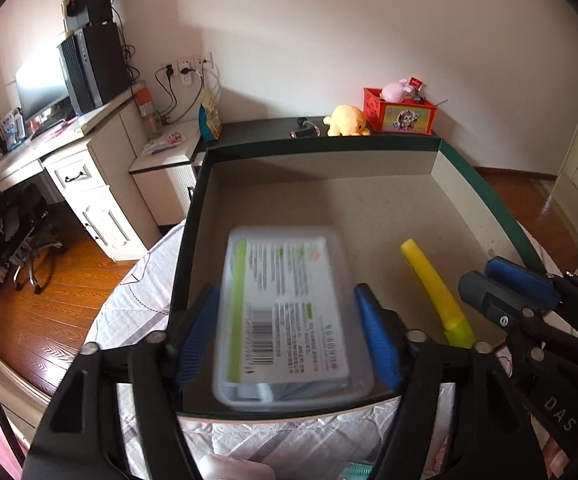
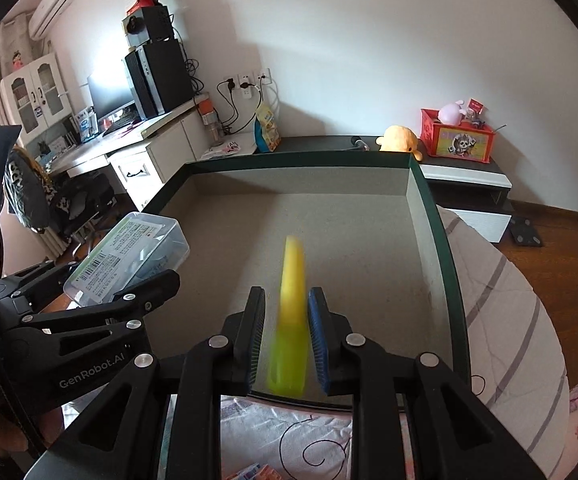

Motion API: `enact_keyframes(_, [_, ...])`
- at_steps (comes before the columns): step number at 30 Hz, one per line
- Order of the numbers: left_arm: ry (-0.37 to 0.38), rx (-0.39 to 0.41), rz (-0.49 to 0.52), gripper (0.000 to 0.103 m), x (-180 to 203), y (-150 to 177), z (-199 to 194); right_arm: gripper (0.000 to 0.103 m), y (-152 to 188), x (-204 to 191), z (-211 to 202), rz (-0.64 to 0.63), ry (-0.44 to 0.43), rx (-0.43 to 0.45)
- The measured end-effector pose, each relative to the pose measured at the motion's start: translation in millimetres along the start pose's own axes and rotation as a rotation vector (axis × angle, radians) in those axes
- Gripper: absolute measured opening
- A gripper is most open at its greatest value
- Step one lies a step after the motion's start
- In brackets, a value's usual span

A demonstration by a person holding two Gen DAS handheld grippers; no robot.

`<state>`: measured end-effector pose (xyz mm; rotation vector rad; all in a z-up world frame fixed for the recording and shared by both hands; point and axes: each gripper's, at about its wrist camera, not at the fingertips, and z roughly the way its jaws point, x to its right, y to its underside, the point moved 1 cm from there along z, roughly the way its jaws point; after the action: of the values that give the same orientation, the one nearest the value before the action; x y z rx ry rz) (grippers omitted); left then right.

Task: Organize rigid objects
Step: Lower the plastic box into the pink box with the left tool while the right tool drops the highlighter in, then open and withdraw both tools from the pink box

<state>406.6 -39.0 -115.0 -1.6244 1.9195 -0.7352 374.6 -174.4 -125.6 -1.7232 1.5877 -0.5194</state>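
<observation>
We stood in a home bedroom: a quilted bed [image 2: 501,304], a white desk [image 1: 69,160] with monitor [image 1: 41,84], and plush toys [image 1: 347,120] showed it.

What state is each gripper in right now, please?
Left gripper: open, clear box loose between jaws.
Right gripper: open, yellow marker loose between jaws.

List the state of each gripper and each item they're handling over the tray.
left gripper: open, pads beside the box, apparently not pressing.
clear plastic box: label up, blurred, loose between the left pads, over the tray.
right gripper: open, narrow gaps on both sides.
yellow highlighter: blurred, loose between the right pads.
tray: open-topped, floor bare where visible.
</observation>
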Motion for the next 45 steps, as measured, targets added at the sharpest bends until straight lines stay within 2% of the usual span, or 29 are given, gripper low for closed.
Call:
enact_keyframes(1, [-0.003,0.014,-0.004,0.087,0,1,-4,0.034,1,-1,-2,0.003,0.004,0.006])
enact_keyframes(2, [-0.009,0.032,-0.009,0.089,-2,4,-11,0.046,2,-2,-4,0.006,0.017,0.008])
enact_keyframes(3, [-0.008,0.050,-0.011,0.091,-3,5,-17,0.053,2,-2,-7,0.006,0.033,0.016])
enact_keyframes(5, [-0.007,0.077,-0.030,0.097,-7,9,-31,0.060,5,-4,-19,0.006,0.039,0.040])
enact_keyframes(6, [-0.006,0.086,-0.042,0.100,-9,12,-39,0.067,6,-4,-25,0.011,0.045,0.050])
enact_keyframes(7, [-0.003,0.103,-0.051,0.100,-11,15,-48,0.074,8,-5,-36,0.017,0.049,0.074])
enact_keyframes(9, [-0.014,0.135,-0.059,0.102,-13,23,-68,0.082,10,-6,-54,0.018,0.052,0.109])
enact_keyframes(17, [-0.070,0.286,-0.066,0.103,-15,70,-156,0.083,45,-27,-138,-0.031,0.112,0.242])
enact_keyframes(22, [-0.084,0.318,-0.062,0.103,-15,109,-198,0.083,75,-38,-180,-0.040,0.140,0.284])
enact_keyframes(26, [-0.066,0.343,-0.084,0.103,-15,140,-226,0.086,104,-45,-207,-0.025,0.132,0.301])
enact_keyframes(35, [-0.054,0.373,-0.054,0.103,-2,172,-265,0.091,135,-52,-242,-0.008,0.150,0.341])
enact_keyframes(38, [-0.062,0.372,-0.039,0.103,1,176,-269,0.103,143,-55,-251,-0.016,0.167,0.352])
enact_keyframes(45, [-0.053,0.369,-0.052,0.103,-2,181,-274,0.103,150,-58,-261,-0.031,0.183,0.374])
